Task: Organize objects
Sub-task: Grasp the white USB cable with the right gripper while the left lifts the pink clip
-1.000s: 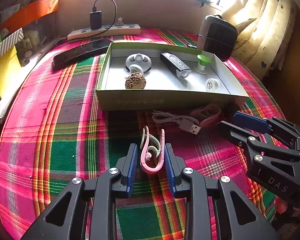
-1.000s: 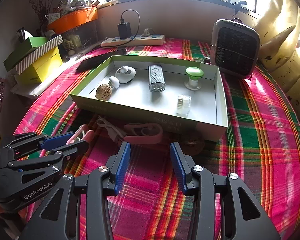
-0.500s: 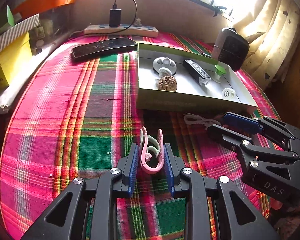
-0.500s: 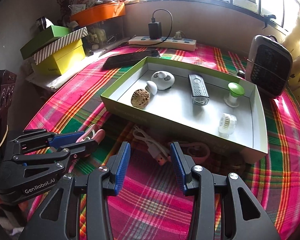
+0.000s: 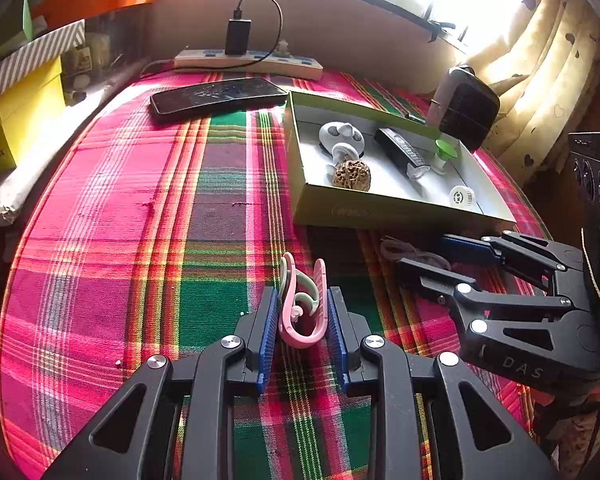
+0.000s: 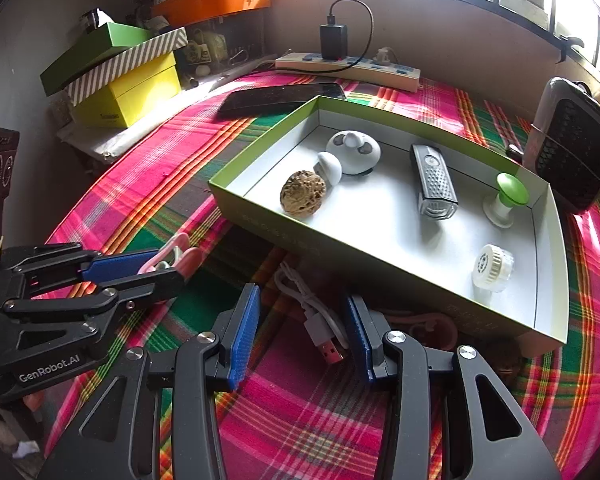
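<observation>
My left gripper [image 5: 302, 312] is shut on a pink and pale green clip [image 5: 302, 304], held over the plaid cloth left of the box; the clip also shows in the right wrist view [image 6: 176, 258]. My right gripper [image 6: 302, 320] is open, its fingers on either side of a white USB cable [image 6: 316, 308] lying in front of the box. The green-rimmed open box [image 6: 260, 140] holds a walnut [image 6: 302, 198], a white mushroom-shaped piece [image 6: 330, 168], a white round case [image 6: 354, 152], a grey bike light [image 6: 434, 186], a green-topped stand [image 6: 506, 198] and a white round brush head [image 6: 492, 266].
A second pink clip [image 6: 432, 326] lies by the box front under my right gripper. A black phone [image 5: 218, 94] and a power strip [image 5: 248, 64] lie at the back. A dark heater [image 6: 572, 148] stands at the right. Yellow and striped boxes [image 6: 128, 80] are stacked at the left.
Both grippers have swung left, so the box sits further right in both views. The left gripper still holds the pink clip. The right gripper now straddles the USB cable.
</observation>
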